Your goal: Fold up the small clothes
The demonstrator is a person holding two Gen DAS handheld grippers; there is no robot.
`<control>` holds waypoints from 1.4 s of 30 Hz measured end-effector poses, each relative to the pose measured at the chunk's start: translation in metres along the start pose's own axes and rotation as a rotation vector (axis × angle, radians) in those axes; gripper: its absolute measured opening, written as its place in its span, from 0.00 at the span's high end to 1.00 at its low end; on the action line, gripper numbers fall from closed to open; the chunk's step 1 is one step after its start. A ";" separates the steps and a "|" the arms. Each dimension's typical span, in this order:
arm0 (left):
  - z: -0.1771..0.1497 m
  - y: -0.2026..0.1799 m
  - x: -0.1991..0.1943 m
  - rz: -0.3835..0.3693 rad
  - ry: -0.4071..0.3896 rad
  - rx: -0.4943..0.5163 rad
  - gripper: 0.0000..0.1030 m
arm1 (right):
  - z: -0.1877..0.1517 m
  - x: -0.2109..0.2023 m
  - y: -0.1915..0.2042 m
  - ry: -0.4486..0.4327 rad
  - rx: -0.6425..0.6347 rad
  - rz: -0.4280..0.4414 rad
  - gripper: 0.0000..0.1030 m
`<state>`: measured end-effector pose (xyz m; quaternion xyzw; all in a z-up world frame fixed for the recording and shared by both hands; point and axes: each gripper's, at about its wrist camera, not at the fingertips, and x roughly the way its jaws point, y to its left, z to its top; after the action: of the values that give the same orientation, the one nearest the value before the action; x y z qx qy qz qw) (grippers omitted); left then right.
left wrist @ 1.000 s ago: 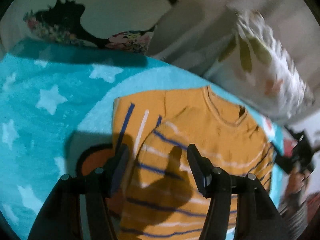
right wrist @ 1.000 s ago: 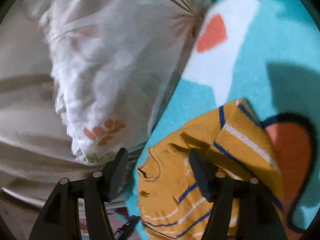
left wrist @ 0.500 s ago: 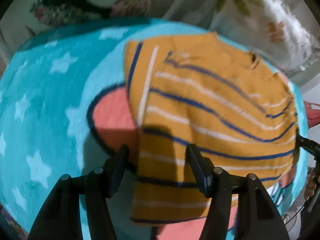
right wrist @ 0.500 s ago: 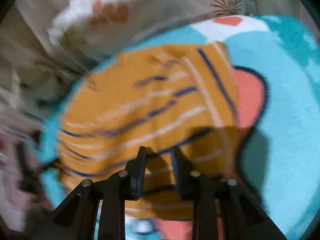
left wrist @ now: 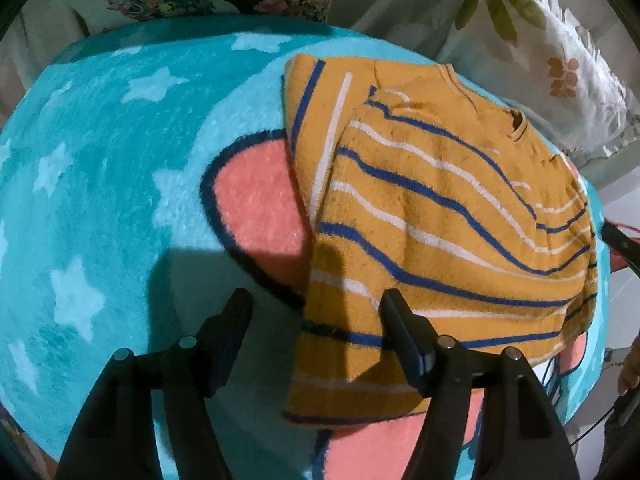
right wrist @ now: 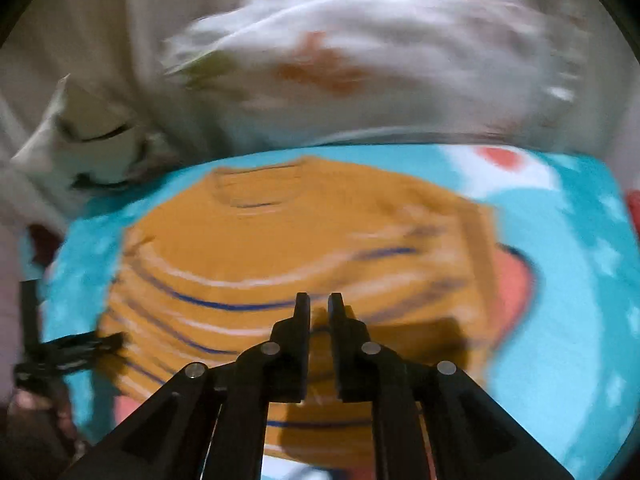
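Striped sweater point(right wrist: 304, 240) blurred; right gripper point(right wrist: 319, 308) apparently empty (jaws nearly closed).

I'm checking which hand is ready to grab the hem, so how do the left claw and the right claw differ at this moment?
The left claw stands open, its jaws having just widened; the right claw is shut with nothing between its jaws. The left claw straddles the left edge of the striped sweater, half over the blanket; the right claw hangs over the sweater's middle. Both point down at the sweater and hold nothing.
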<state>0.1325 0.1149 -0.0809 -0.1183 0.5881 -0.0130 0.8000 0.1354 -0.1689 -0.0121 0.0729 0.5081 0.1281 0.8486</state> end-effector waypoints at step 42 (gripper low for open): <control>-0.057 0.026 -0.053 0.019 -0.070 -0.103 0.22 | 0.040 0.051 0.121 0.050 -0.267 0.187 0.49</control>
<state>0.0596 0.1390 -0.0524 -0.1540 0.5606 0.0289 0.8131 0.1758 -0.0377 -0.0053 0.0034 0.4984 0.2748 0.8222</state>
